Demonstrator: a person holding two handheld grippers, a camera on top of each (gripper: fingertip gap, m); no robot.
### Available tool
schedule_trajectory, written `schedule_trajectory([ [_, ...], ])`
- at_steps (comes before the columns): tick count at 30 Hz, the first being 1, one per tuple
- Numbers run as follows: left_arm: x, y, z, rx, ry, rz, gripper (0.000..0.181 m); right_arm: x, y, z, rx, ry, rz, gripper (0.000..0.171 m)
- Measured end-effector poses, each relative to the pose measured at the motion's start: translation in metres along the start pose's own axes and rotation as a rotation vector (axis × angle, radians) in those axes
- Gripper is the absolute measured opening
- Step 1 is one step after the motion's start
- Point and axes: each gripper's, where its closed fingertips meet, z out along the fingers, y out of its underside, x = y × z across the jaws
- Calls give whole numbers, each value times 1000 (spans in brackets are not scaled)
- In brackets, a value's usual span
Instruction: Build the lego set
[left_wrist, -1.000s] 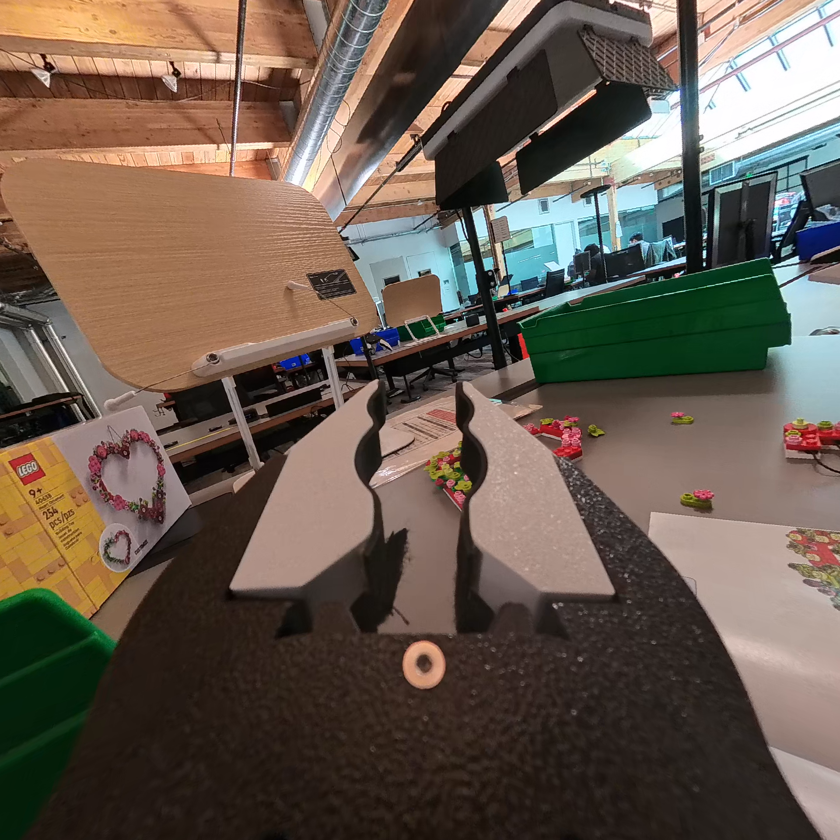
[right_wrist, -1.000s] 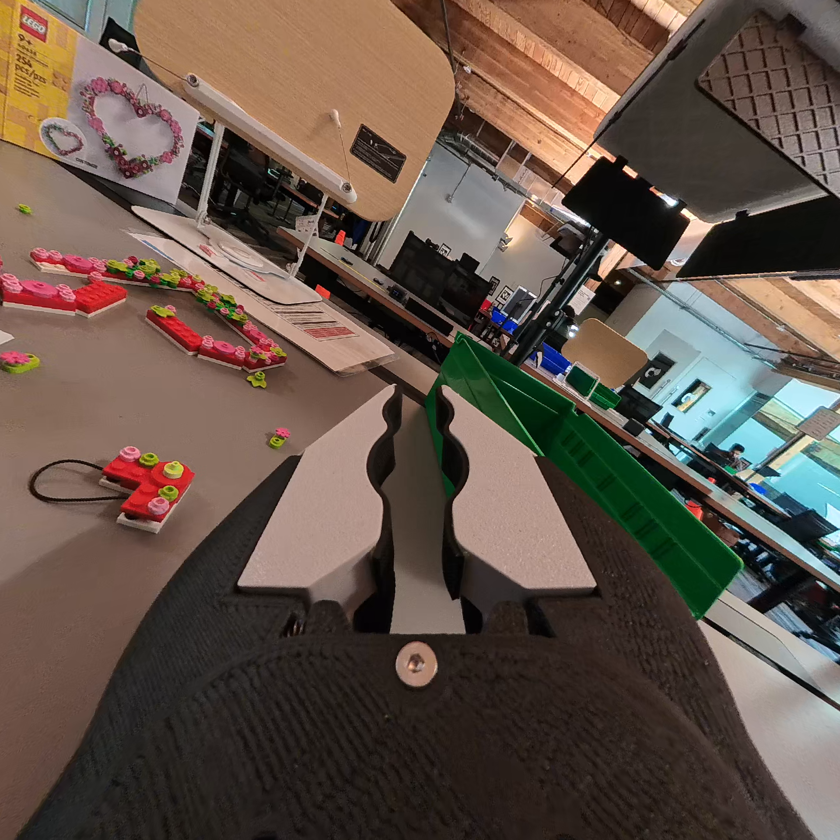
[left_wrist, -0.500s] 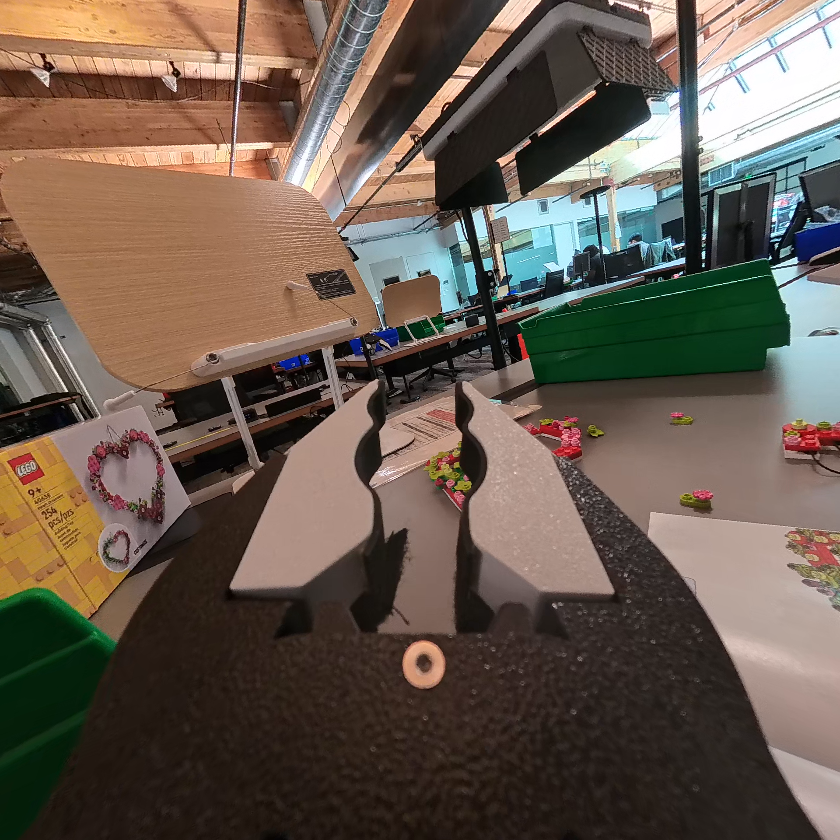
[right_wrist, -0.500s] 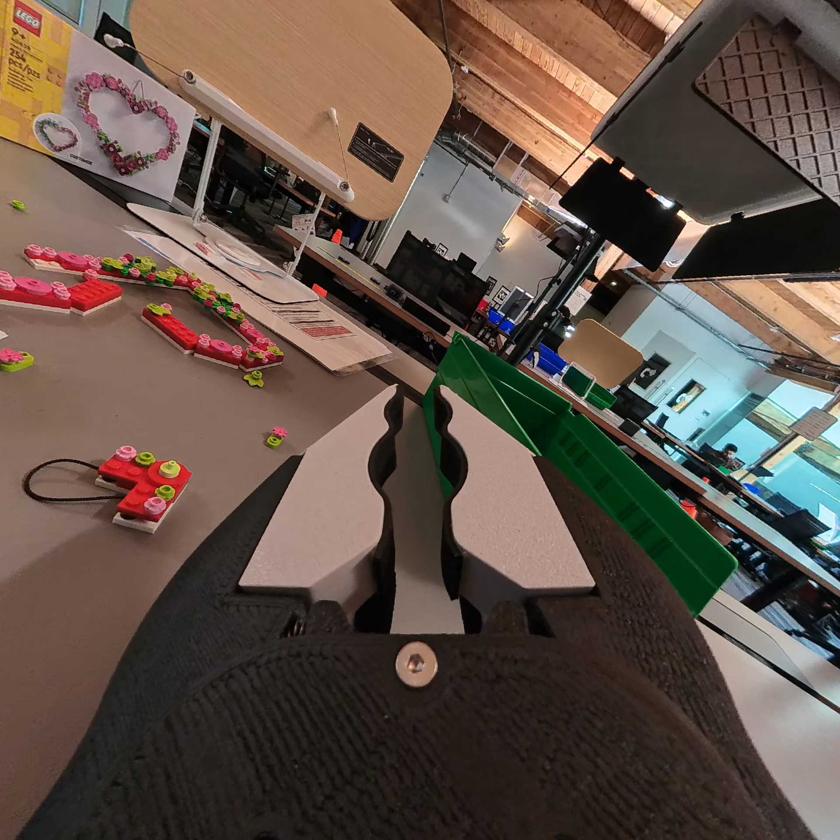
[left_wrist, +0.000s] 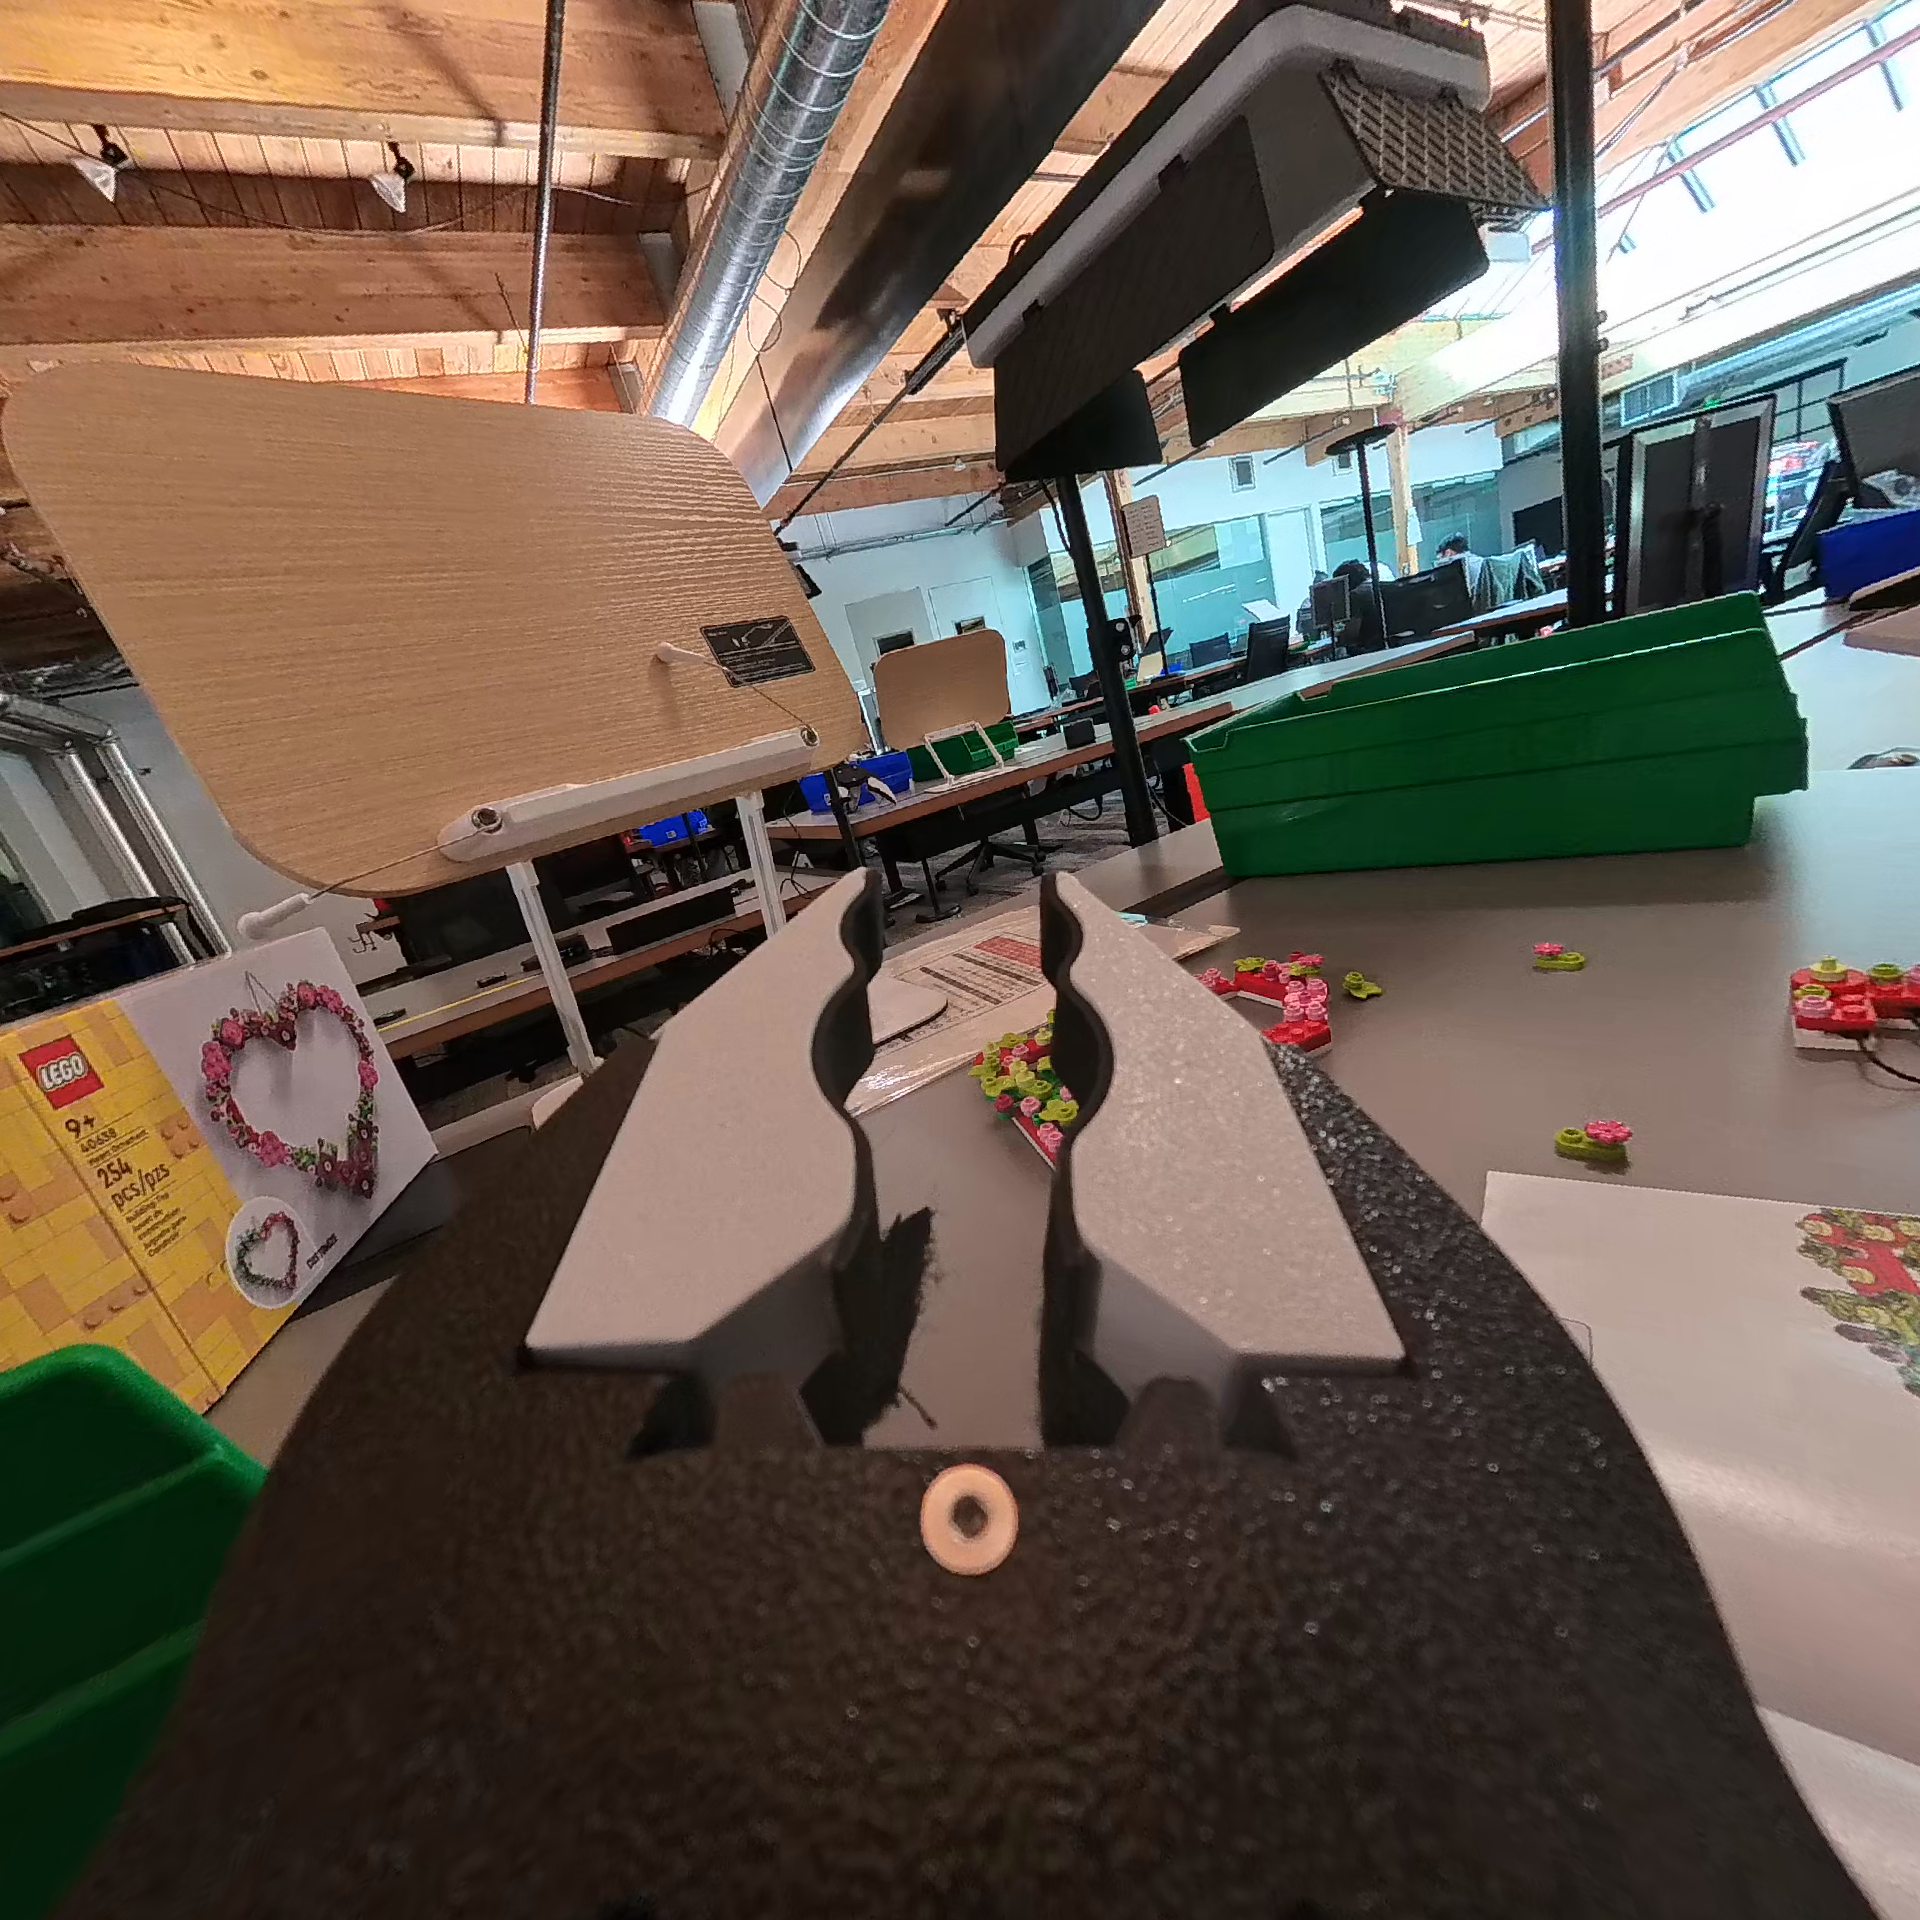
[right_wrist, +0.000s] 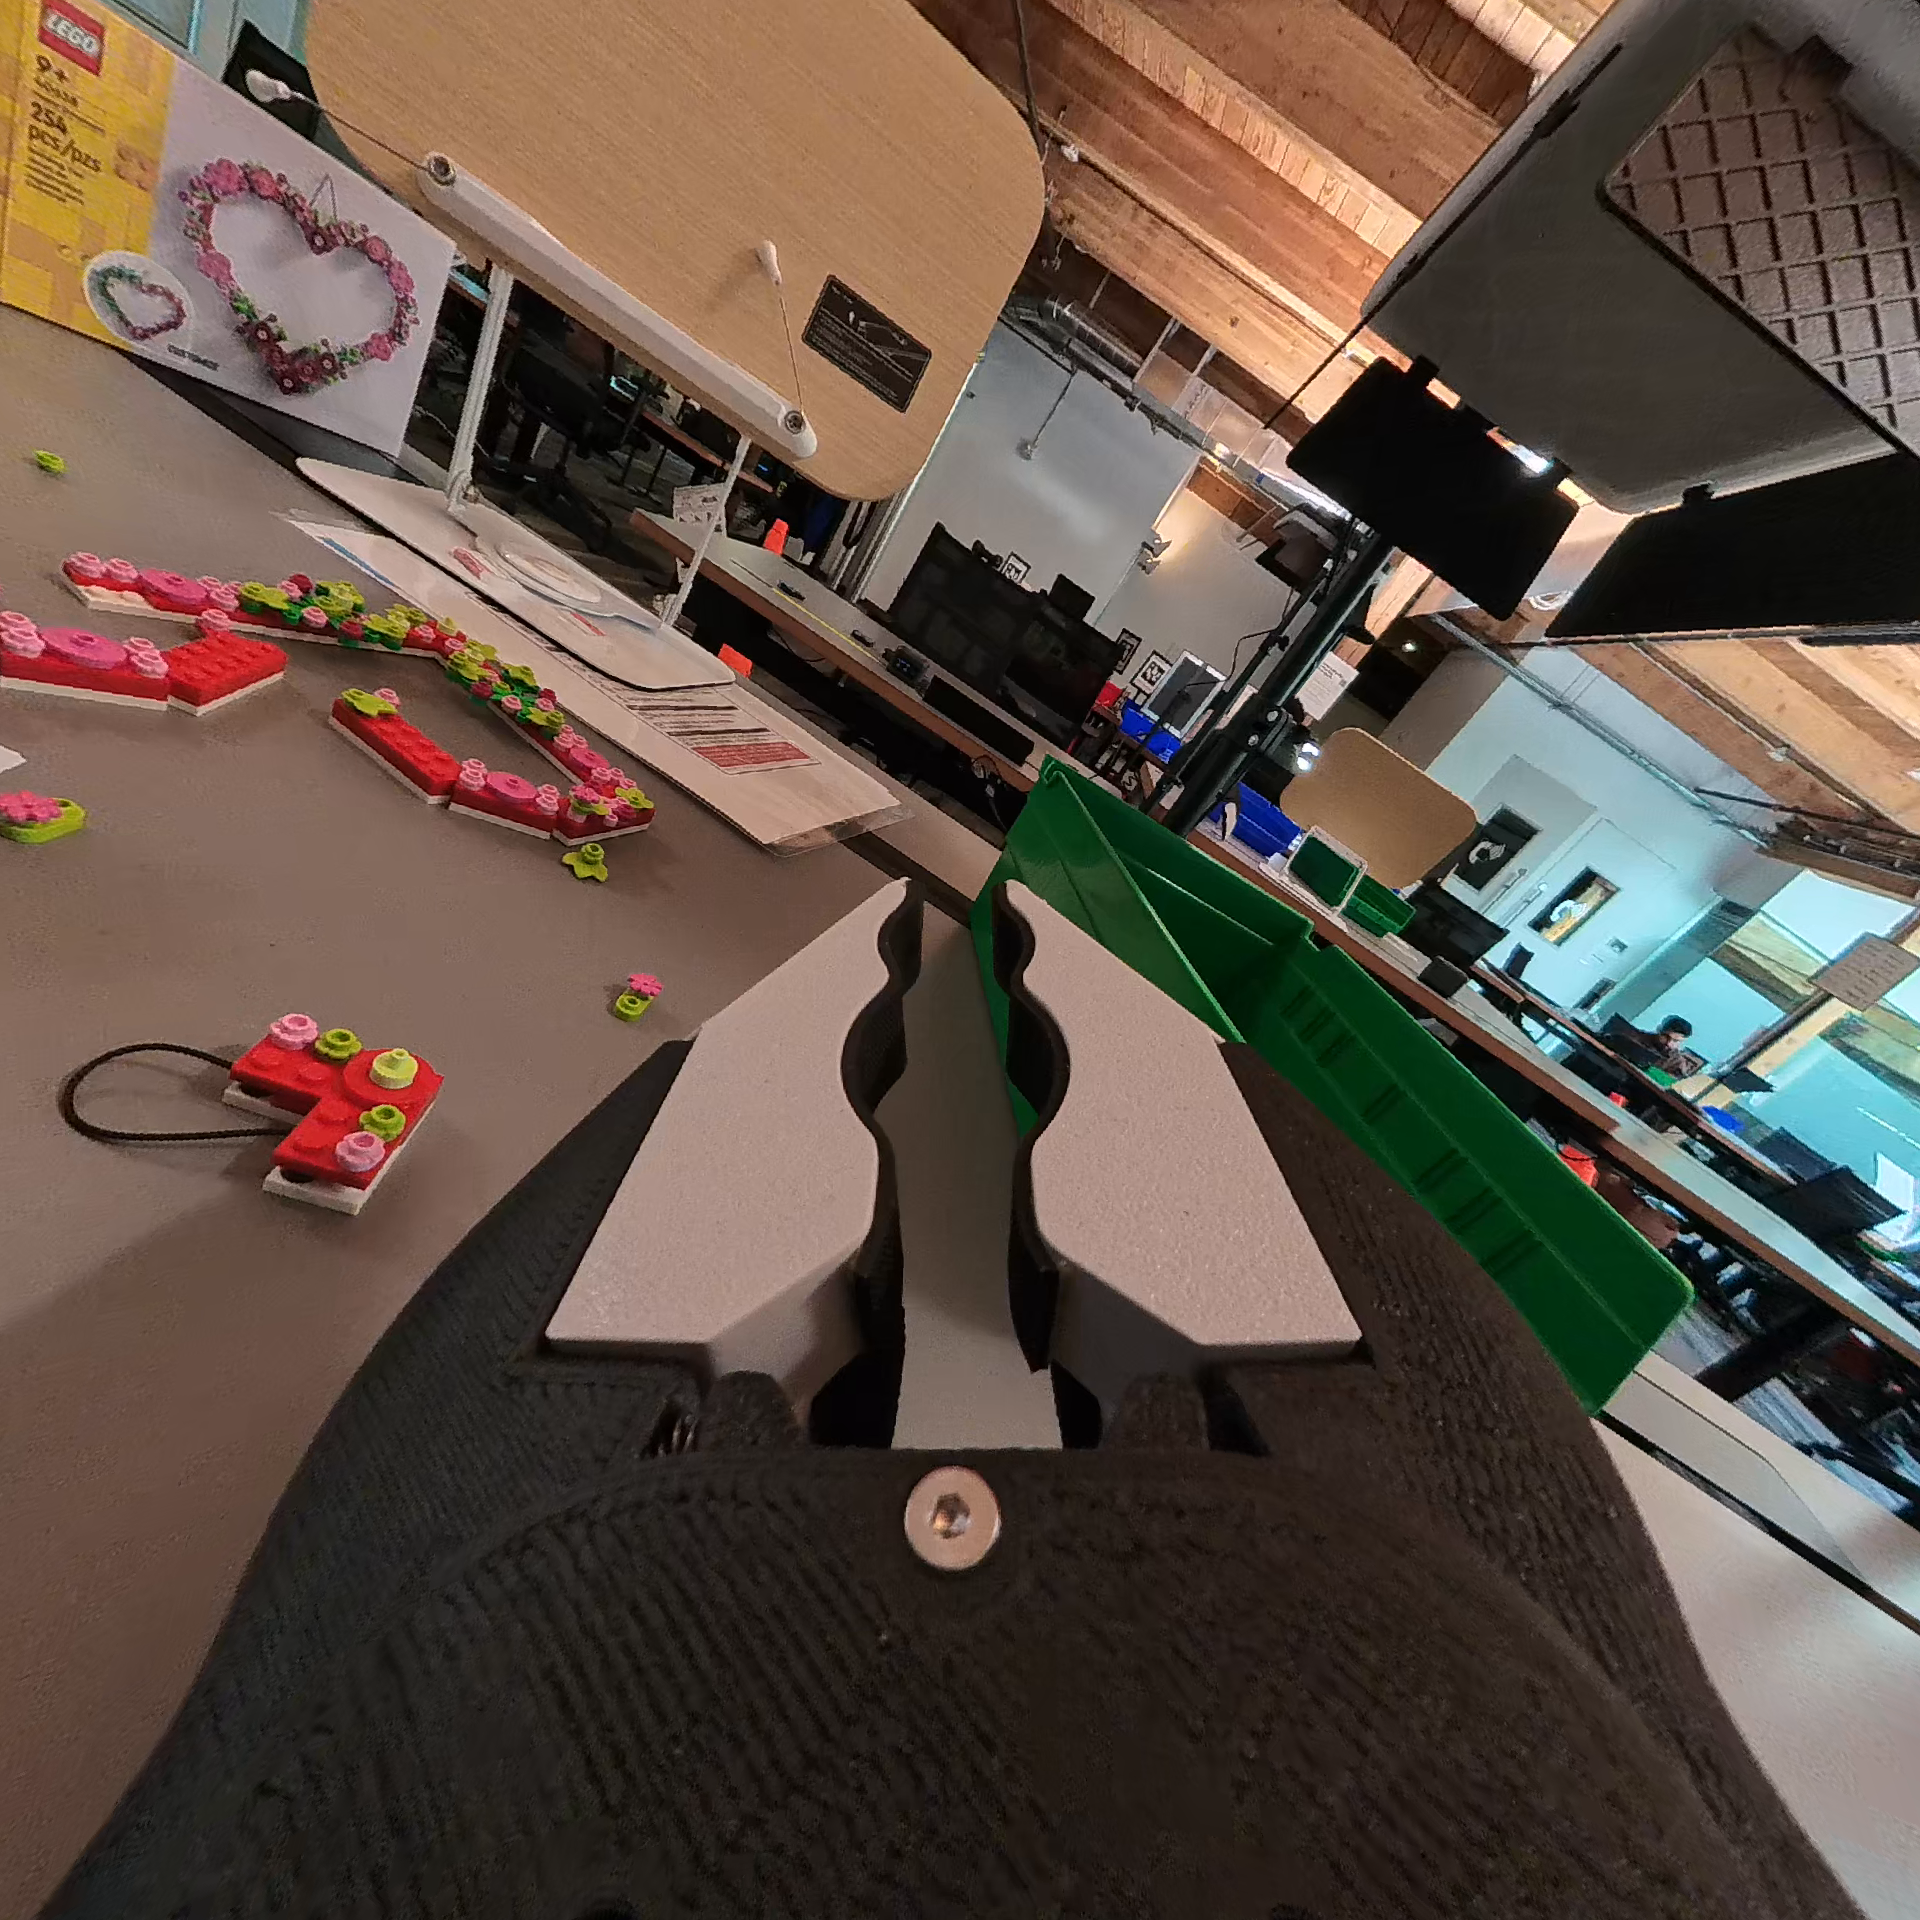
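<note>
Part-built red, pink and green lego heart segments (right_wrist: 499, 790) lie on the grey table (right_wrist: 260, 935), also in the left wrist view (left_wrist: 1283, 1003). A small red piece with a black cord (right_wrist: 332, 1112) lies left of my right gripper (right_wrist: 956, 899); it also shows at the right edge of the left wrist view (left_wrist: 1849, 1003). Loose flower pieces (right_wrist: 636, 995) (left_wrist: 1595, 1138) lie about. My left gripper (left_wrist: 958, 894) is open and empty, low over the table. My right gripper is empty, its jaws a narrow gap apart.
The lego box (left_wrist: 177, 1143) (right_wrist: 208, 208) stands at the table's far left. A wooden book stand (left_wrist: 395, 623) (right_wrist: 675, 208) rises behind the pieces. Stacked green bins (left_wrist: 1507, 769) (right_wrist: 1351, 1091) sit on the right. A printed picture sheet (left_wrist: 1714, 1351) and another green bin (left_wrist: 83, 1507) lie near my left gripper.
My right gripper has shifted slightly, so the box and the pieces slide a little right in its view. My left gripper has stayed still. Nothing was taken or let go.
</note>
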Motion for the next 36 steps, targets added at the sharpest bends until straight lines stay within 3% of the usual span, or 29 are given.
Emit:
schedule_trajectory([
  [1, 0, 0, 0, 1, -1, 0, 28, -1, 0, 0, 0, -5, 1, 11],
  [4, -1, 0, 0, 0, -8, -3, 28, -25, -11, -1, 55, -169, 8, 24],
  [9, -4, 0, -1, 2, -19, -16, 28, -126, -53, -4, 26, -784, 1, 40],
  [11, -3, 0, -1, 4, -13, -17, 28, -163, -64, 2, -21, -981, -128, 40],
  [15, 2, -2, -2, 11, 14, -11, 28, -214, -55, 34, -112, -1210, -473, 41],
  [21, -2, -2, -2, 14, 4, -17, 28, -242, -18, 82, -315, -1377, -803, 57],
  [28, -6, -2, -3, 20, -7, -41, 29, -254, -16, 93, -370, -1478, -958, 50],
  [36, -9, -3, -4, 27, -18, -55, 29, -249, -7, 88, -584, -1545, -963, 18],
])
